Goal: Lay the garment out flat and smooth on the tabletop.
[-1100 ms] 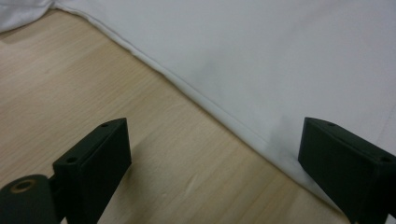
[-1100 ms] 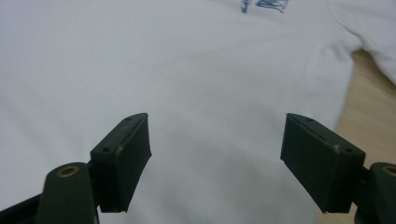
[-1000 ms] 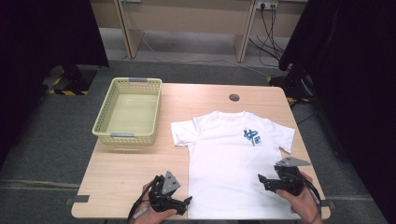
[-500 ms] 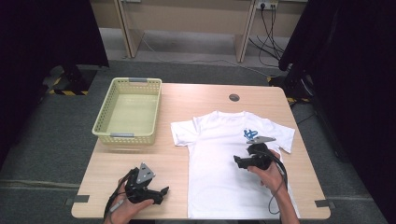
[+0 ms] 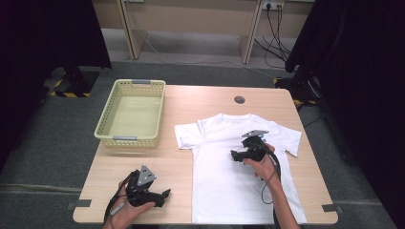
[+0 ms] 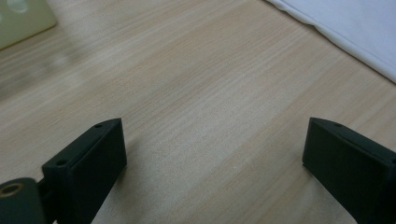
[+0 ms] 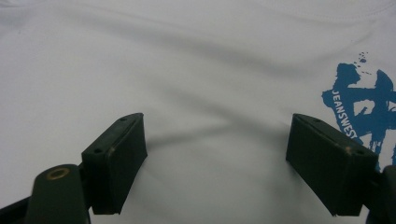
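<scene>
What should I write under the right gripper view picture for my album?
Open right gripper hovering over a white T-shirt with a blue print.

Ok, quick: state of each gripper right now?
Left gripper: open, empty, over bare table.
Right gripper: open, jaws just widened, nothing between them, over the white T-shirt.

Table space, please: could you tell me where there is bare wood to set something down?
Bare wood lies behind the shirt around the hole, and between basket and left tool. The shirt covers the right half.
</scene>
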